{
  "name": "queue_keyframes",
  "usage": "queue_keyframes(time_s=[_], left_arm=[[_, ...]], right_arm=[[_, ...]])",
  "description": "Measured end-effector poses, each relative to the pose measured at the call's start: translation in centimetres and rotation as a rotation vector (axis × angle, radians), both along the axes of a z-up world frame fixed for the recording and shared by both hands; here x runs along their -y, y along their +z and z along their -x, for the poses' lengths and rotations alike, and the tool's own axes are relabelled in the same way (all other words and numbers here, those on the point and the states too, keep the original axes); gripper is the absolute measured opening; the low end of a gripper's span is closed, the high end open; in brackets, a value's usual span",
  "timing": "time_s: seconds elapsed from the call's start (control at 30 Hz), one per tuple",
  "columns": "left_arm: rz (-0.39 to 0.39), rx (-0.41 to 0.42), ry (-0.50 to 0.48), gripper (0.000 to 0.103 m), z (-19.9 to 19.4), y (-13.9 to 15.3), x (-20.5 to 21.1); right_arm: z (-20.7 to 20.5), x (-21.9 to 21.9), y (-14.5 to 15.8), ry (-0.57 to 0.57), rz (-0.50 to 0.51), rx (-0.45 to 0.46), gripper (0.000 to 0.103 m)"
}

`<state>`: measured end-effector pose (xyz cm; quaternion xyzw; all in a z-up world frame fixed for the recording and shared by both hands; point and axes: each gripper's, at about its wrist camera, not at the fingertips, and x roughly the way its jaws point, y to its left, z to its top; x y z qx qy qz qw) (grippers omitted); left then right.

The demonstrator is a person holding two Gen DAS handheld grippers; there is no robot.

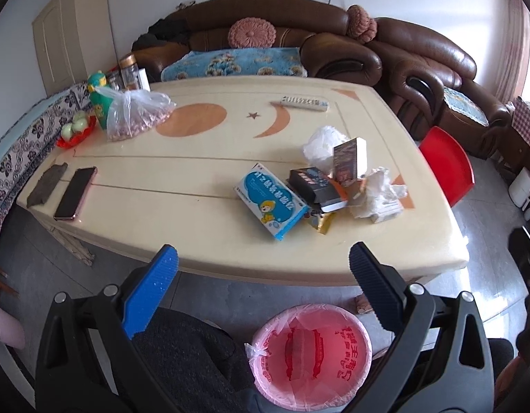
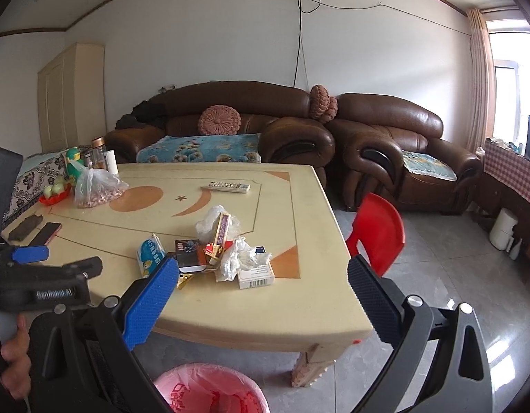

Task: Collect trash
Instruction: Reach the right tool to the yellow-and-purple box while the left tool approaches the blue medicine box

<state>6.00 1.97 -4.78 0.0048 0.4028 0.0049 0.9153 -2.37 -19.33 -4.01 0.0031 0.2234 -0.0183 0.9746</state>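
- At the centre right of the left wrist frame, the trash pile (image 1: pixel 333 186) lies ahead of your left tongs (image 1: pixel 263 258) and to their right; both tongs gape wide, holding nothing.
- In the right wrist frame the pile sits just above the blue finger of your right tongs (image 2: pixel 263 275), so I judge that hand nearer.
- The blue box (image 1: pixel 270 204) runs from upper left to lower right.
- The bin (image 1: pixel 311 354) waits at bottom centre, below the surface (image 1: pixel 161 165) edge.
- Sofas (image 2: pixel 230 127) fill the upper frame; a red chair (image 2: pixel 378 234) stands right.
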Motion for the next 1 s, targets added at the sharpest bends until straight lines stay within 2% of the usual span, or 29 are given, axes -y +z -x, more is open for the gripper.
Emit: queue_keyframes(time_s=[0.1,0.43,0.57,0.7,0.83,1.0], left_arm=[[0.006,-0.017,0.012,0.098,-1.4,-0.7,-0.7],[0.045,-0.128,0.044,0.098,-6.7,-3.4,-2.3],[0.074,-0.17,0.056,0.098,-9.1,-4.1,-2.4],[0.129,-0.229,0.074,0.098,-12.2,-5.1,-2.2],[0.159,-0.274,0.114,0.098,-15.0,-6.4,-2.3],[0.208,-0.344,0.161,0.098,-17.8,-8.3,-3.0]], right_arm=[[-0.9,0.5,-1.1,0.027,-0.017,0.015,0.096],[-5.1,0.2,-3.9,0.098,0.017,-0.03,0.096],[-7.0,-0.5,-4.7,0.177,-0.001,-0.048,0.096],[-10.3,-0.5,-4.8,0.25,-0.044,-0.074,0.096],[-14.2,-0.7,-4.7,0.312,-0.028,-0.095,0.096],[-18.5,-0.8,-5.4,0.381,-0.063,-0.133,0.096]])
